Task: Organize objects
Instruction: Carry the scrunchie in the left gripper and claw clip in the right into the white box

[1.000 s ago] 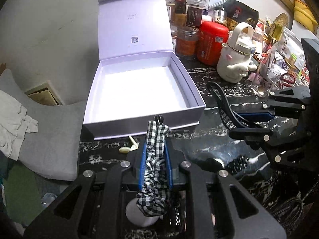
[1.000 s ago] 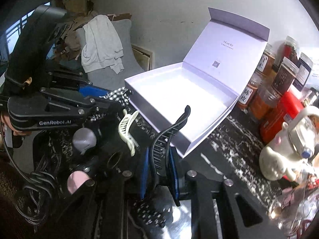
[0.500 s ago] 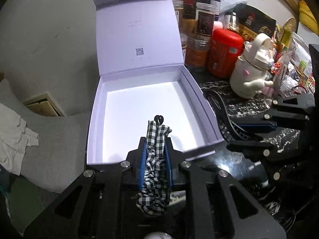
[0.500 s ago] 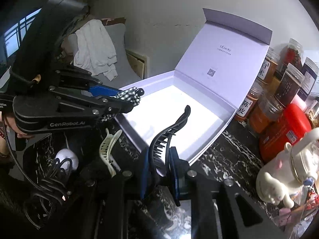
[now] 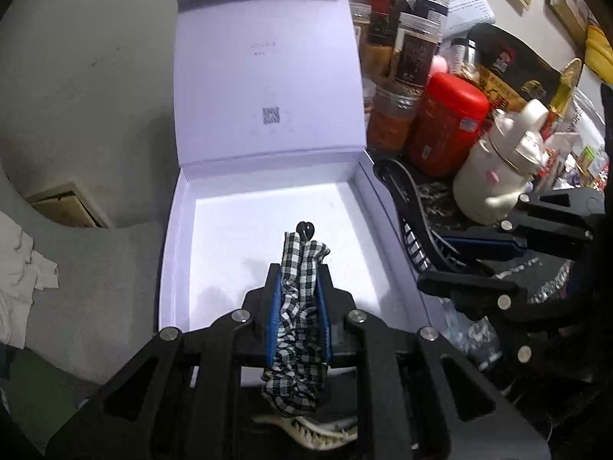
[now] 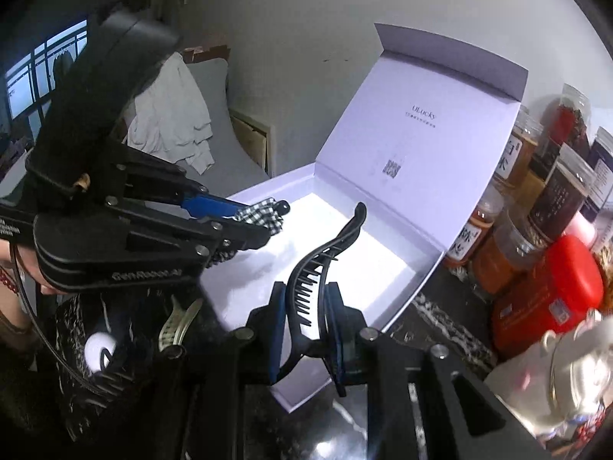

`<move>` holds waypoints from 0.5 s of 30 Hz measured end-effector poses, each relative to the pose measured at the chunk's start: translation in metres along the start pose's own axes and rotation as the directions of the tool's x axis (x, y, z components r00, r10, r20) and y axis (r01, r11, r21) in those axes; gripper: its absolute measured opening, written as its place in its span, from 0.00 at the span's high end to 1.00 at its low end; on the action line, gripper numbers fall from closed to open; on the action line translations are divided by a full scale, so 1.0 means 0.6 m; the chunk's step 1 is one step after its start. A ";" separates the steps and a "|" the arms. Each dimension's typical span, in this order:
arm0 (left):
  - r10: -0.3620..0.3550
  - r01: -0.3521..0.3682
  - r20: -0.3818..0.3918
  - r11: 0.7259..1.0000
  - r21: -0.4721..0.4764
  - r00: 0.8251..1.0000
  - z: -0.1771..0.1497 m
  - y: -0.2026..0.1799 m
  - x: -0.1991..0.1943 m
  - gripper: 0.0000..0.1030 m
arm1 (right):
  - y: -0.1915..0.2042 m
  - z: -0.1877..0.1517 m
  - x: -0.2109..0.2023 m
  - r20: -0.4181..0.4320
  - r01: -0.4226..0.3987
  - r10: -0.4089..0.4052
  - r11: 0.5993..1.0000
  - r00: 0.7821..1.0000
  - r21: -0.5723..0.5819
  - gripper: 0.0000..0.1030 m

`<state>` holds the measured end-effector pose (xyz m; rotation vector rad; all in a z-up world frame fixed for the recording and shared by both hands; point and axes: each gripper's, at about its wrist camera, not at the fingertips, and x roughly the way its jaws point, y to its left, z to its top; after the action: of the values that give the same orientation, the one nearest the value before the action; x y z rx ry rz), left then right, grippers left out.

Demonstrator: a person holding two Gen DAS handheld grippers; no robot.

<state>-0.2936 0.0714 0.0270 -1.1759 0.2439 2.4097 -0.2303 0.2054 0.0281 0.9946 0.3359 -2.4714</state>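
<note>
Both grippers carry hair accessories over the open box.

The pale box (image 5: 268, 207) fills the middle of the left wrist view, its lid (image 5: 264, 73) propped upright at the top so the inside stays clear for loading. Jars (image 5: 413, 53) and a red canister (image 5: 446, 122) crowd the upper right, just beside it. The right gripper (image 6: 306, 306), at the bottom centre of its own view, is clamped on a black hair claw (image 6: 325, 260) by its base, teeth pointing over the box. The left gripper (image 5: 299, 303) pinches a checked scrunchie (image 5: 300, 306) above the box floor, apparently ready to drop it. A cream hair claw (image 5: 314, 427) lies on the table below.
</note>
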 end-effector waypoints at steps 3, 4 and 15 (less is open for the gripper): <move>-0.025 0.025 -0.002 0.999 -0.020 1.000 0.020 0.011 0.013 0.85 | -0.007 0.016 0.013 0.006 -0.012 0.012 1.000 1.000 0.001 0.81; -0.016 0.016 0.002 1.000 -0.022 1.000 0.025 0.013 0.016 0.85 | -0.010 0.022 0.018 0.009 -0.011 0.011 1.000 1.000 0.002 0.81; 0.110 -0.109 0.017 0.993 -0.042 0.994 0.085 0.055 0.059 0.84 | -0.061 0.083 0.054 0.041 -0.014 0.012 0.999 0.999 0.038 0.81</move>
<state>-0.3641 0.0709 0.0300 -1.1858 0.2599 2.5306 -0.2987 0.2079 0.0429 0.9569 0.2693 -2.4911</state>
